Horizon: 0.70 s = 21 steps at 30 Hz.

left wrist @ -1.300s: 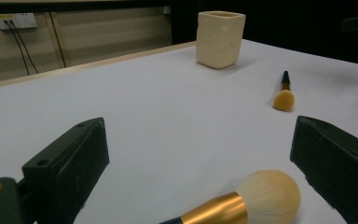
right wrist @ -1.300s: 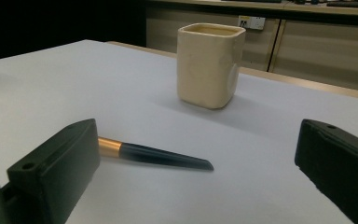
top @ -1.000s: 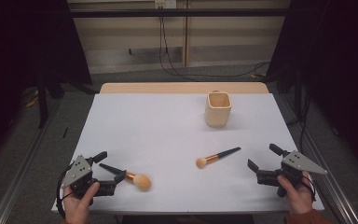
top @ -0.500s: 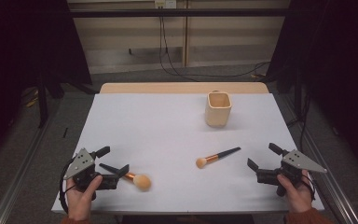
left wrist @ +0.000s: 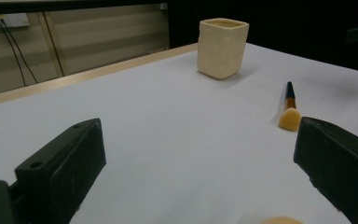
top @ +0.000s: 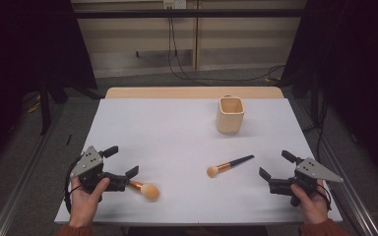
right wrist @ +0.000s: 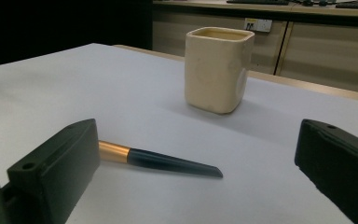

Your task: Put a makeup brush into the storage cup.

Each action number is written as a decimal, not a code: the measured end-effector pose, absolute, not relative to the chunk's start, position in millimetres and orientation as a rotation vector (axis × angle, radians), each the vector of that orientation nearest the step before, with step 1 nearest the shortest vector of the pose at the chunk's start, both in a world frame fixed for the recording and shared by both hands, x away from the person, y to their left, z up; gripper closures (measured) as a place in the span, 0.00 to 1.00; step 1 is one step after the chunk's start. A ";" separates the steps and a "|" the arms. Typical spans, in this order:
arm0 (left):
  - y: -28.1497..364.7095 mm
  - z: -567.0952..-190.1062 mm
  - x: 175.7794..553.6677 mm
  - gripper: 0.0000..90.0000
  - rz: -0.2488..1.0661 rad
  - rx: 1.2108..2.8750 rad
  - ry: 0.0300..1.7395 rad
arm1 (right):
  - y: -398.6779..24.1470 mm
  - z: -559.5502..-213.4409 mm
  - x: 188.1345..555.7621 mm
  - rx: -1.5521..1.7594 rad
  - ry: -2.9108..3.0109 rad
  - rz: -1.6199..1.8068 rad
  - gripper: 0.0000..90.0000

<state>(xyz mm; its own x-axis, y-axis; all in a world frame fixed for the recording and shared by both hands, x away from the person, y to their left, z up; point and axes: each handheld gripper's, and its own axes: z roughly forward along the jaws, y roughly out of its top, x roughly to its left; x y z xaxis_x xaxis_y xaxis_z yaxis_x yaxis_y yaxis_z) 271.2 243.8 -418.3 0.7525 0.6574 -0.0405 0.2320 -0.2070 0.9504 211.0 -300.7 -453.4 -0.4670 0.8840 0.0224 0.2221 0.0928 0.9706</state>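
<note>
High view: left gripper (top: 119,163) gapes low over near brush (top: 144,189).

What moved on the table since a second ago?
Very little. The left gripper shifted slightly, its open jaws still around the handle of the near orange-tipped makeup brush, which kept its place. Nothing was gripped or released. The right gripper, the dark-handled brush and the cream square cup stayed put.
</note>
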 end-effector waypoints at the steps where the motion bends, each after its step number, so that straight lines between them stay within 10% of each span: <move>1: 244.0 -417.9 272.6 0.02 0.454 1.779 0.702 | -301.2 -453.4 211.2 1.086 1.773 1.404 0.00; 21: 226.4 -407.9 301.0 0.02 0.424 1.787 0.707 | -300.7 -454.5 214.3 1.096 1.781 1.405 0.00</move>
<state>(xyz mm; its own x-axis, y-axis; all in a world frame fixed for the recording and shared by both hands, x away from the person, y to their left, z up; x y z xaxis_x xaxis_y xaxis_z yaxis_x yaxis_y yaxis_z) 301.0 226.4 -407.9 0.7566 0.6511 -0.0603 0.2541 -0.2077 0.9446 214.3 -300.7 -454.5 -0.4696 0.8824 0.0280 0.2327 0.0931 0.9681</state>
